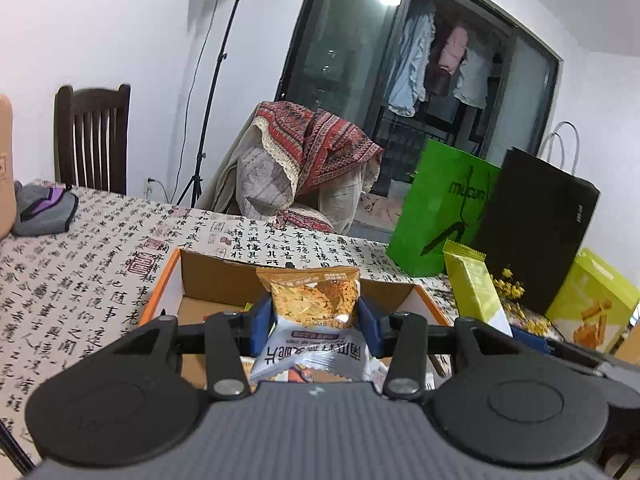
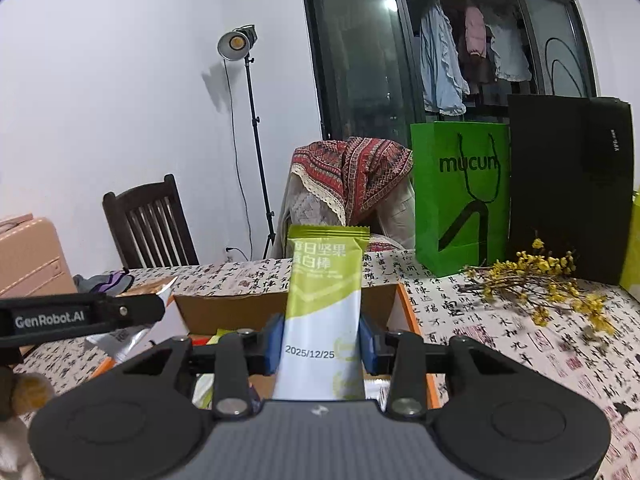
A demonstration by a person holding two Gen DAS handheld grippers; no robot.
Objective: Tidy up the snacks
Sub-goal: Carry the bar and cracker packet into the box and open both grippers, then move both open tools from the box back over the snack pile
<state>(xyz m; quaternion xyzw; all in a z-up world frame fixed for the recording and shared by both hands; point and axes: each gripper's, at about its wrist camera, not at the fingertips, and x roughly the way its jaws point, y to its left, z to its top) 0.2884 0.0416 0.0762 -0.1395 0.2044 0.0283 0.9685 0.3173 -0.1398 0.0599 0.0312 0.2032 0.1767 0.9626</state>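
My left gripper (image 1: 314,328) is shut on an orange-and-white crisp packet (image 1: 312,304), held upright above an open cardboard box (image 1: 168,280) with orange edges. My right gripper (image 2: 320,344) is shut on a green-and-white nut bar (image 2: 324,300), also held upright over the same box (image 2: 408,312). In the left wrist view the nut bar (image 1: 474,288) shows to the right, beside the right gripper's body. In the right wrist view the left gripper's arm (image 2: 80,316) and the silver end of its packet (image 2: 128,336) show at the left. More packets lie inside the box, mostly hidden.
The table (image 1: 80,264) wears a calligraphy-print cloth. At its far right stand a green paper bag (image 2: 460,196) and a black bag (image 2: 568,184), with dried yellow flowers (image 2: 540,280) in front. A yellow-green snack box (image 1: 592,304) sits near them. Chairs (image 2: 148,224) stand behind the table.
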